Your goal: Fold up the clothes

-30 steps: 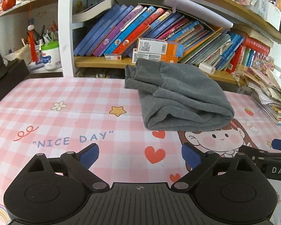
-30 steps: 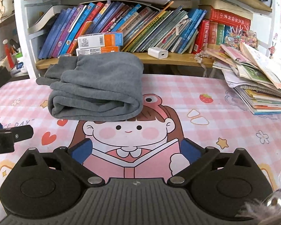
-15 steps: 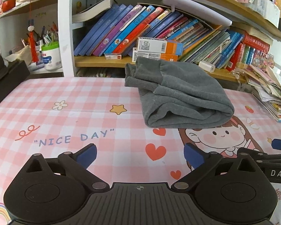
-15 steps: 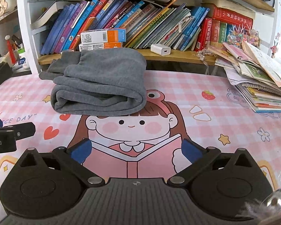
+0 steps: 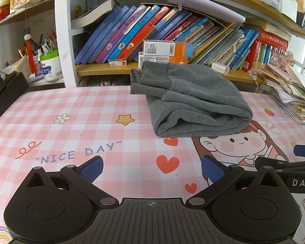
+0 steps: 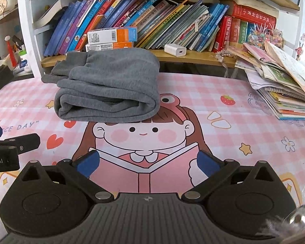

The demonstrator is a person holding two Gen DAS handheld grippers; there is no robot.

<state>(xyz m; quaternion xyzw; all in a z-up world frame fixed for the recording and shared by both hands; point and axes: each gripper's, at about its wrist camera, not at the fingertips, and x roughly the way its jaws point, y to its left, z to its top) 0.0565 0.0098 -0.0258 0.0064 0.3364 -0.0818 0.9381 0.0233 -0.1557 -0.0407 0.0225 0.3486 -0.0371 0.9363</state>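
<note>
A grey garment lies folded into a thick bundle on the pink checked tablecloth, its ribbed cuffs toward the shelf. The right wrist view has the same grey garment left of centre, above the cartoon girl print. My left gripper stands open, well short of the bundle, with bare cloth between its blue pads. My right gripper is open too, over the printed book, nothing between its fingers. Each gripper shows at the edge of the other's view.
A bookshelf full of leaning books runs along the table's far edge, with a white charger on it. A loose stack of booklets sits at the right. A pen cup and dark box stand at the left.
The left gripper's fingers have spread a little wider. The garment and both hands stay where they were.
</note>
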